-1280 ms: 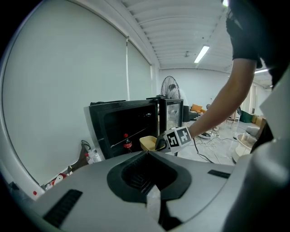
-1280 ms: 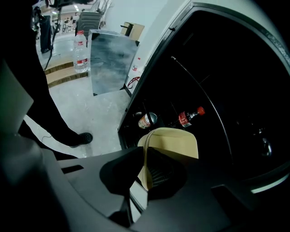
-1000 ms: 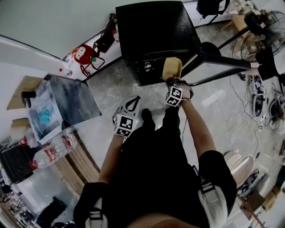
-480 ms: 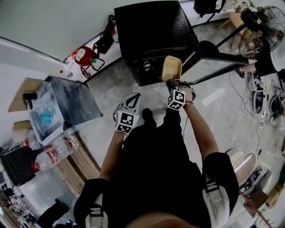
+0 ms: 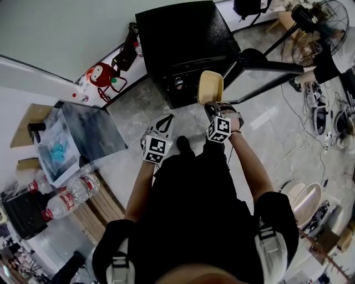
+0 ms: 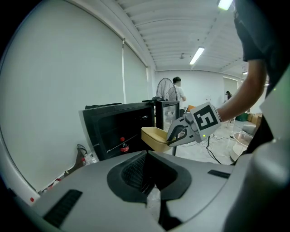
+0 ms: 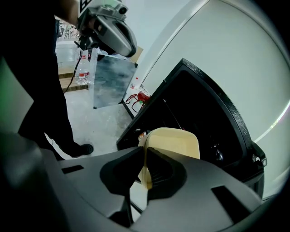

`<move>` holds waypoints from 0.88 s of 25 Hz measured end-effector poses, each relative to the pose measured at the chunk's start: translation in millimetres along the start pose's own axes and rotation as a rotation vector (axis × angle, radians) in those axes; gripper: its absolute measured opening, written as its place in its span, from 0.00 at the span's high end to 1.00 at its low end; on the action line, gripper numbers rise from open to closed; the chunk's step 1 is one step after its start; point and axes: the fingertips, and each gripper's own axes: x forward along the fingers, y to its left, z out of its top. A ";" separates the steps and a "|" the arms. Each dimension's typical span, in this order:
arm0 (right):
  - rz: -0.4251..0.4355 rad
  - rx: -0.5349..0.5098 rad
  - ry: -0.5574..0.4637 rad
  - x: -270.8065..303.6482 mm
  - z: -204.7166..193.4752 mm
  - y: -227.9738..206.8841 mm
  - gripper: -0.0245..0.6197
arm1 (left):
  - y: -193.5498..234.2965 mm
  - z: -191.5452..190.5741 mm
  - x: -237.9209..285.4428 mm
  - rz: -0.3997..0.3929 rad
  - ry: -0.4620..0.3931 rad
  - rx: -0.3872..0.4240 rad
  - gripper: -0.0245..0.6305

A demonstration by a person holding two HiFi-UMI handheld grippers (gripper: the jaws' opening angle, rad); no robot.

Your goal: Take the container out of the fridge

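A pale yellow container [image 5: 211, 87] hangs just in front of the black fridge [image 5: 183, 39], whose glass door [image 5: 266, 72] stands open to the right. My right gripper [image 5: 212, 106] is shut on the container's near rim. In the right gripper view the container [image 7: 174, 142] fills the middle, its rim pinched in my right gripper [image 7: 145, 164]. My left gripper [image 5: 165, 123] hovers lower left of the container, shut and holding nothing. The left gripper view shows my left gripper [image 6: 146, 158], the container [image 6: 153, 135], the right gripper [image 6: 181, 132] and the fridge [image 6: 113, 127].
A red-capped bottle [image 6: 121, 146] stands inside the fridge. A red bag [image 5: 100, 74] sits on the floor to the fridge's left. A grey panel [image 5: 91, 130] and water bottles [image 5: 69, 194] are further left. Cables [image 5: 327, 111] and a fan [image 5: 319, 11] lie to the right.
The right gripper with the container has drifted a little away from the fridge opening. The left gripper has hardly moved.
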 end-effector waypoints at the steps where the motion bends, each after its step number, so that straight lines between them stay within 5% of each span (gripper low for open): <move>1: 0.009 0.002 0.001 -3.6 0.7 2.5 0.92 | -1.2 0.7 0.4 -0.003 0.000 0.002 0.93; 22: 0.067 0.039 -0.034 -51.7 15.4 23.0 0.92 | -4.9 -5.5 -3.2 -0.010 0.015 0.020 0.93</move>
